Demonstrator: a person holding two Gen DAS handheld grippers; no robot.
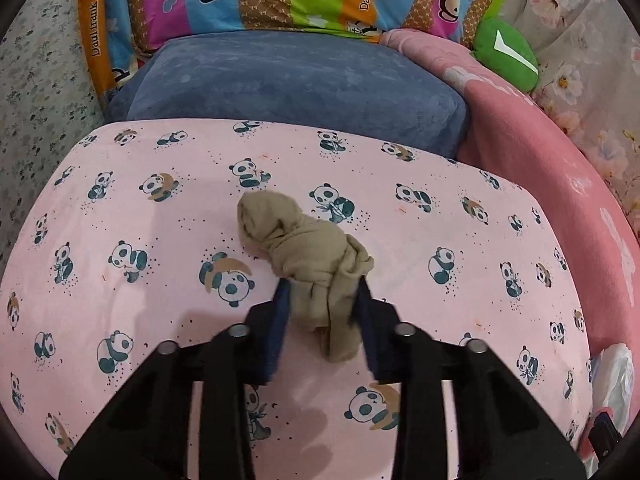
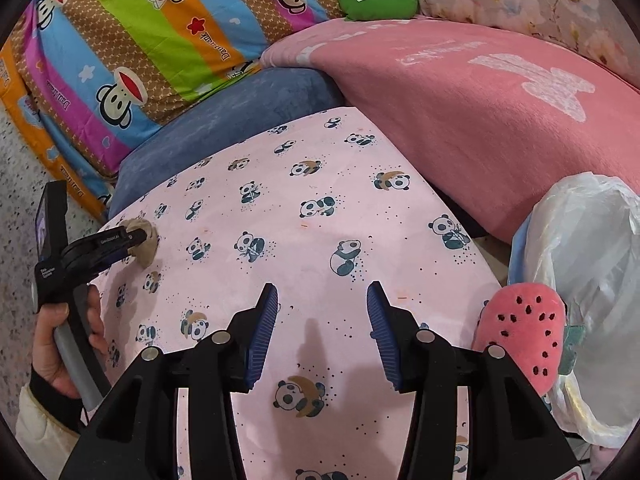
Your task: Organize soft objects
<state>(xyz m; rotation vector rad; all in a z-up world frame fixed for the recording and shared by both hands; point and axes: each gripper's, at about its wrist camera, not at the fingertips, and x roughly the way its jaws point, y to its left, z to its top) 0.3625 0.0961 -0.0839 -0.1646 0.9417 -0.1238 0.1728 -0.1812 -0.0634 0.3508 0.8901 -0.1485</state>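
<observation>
Beige, thin and stretchy, the stocking (image 1: pixel 308 256) lies bunched in a knot-like wad near the middle of the panda sheet (image 1: pixel 120 184). The left gripper (image 1: pixel 322 292) has its pads on either side of the wad's near end, at about 6 o'clock from the bulk; whether they are pressing the cloth or only flanking it cannot be told from the left wrist view. From the right wrist view the same gripper appears at 9 o'clock, its tip against the wad (image 2: pixel 145 242), a hand (image 2: pixel 60 344) on its handle.

The right gripper (image 2: pixel 322 320) hovers with its jaws apart and nothing between them. At its 3 o'clock sit a pink plush (image 2: pixel 520 332) and a plastic bag (image 2: pixel 592 264).

The step in hand looks like taking hold of the stocking to move it. To do it well, bite deep into the thick knot rather than the loose tail at 6 o'clock, since thin fabric would likely slip or unroll. Close fully before lifting, then raise straight up so the sheet does not drag along. If the bag is where it belongs, carry it toward 3 o'clock.
</observation>
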